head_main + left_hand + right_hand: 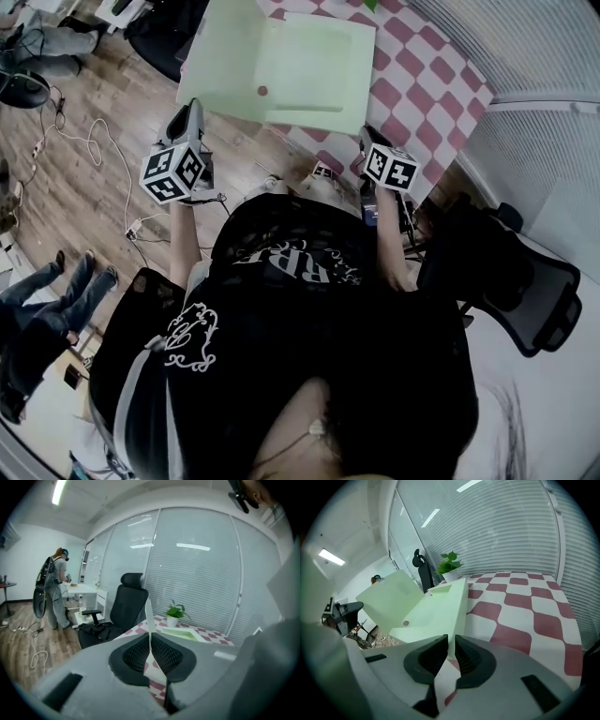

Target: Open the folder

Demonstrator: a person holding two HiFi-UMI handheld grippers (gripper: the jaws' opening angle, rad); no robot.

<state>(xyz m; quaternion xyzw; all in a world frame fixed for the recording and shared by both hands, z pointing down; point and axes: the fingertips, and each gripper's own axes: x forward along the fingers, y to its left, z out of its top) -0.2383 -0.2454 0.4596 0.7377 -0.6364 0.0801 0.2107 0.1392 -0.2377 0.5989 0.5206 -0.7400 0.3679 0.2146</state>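
A light green folder (309, 66) lies open on the pink-and-white checked table (422, 75). Its cover flap (225, 52) is swung out to the left, past the table edge. In the right gripper view the flap (386, 595) stands tilted up beside the base sheet (436, 613). My right gripper (367, 133) is shut on the folder's near corner, which runs between its pads (451, 643). My left gripper (193, 105) hangs off the table's left edge, just below the flap and apart from it. Its jaws (150, 641) are shut on nothing. Far off in that view lies the folder (180, 633).
A black office chair (126, 606) and a potted plant (174, 612) stand by the table. Another black chair (511, 277) is at my right. Cables (89, 141) trail over the wooden floor. A person (52, 592) stands at a far desk. Others stand at my left (47, 309).
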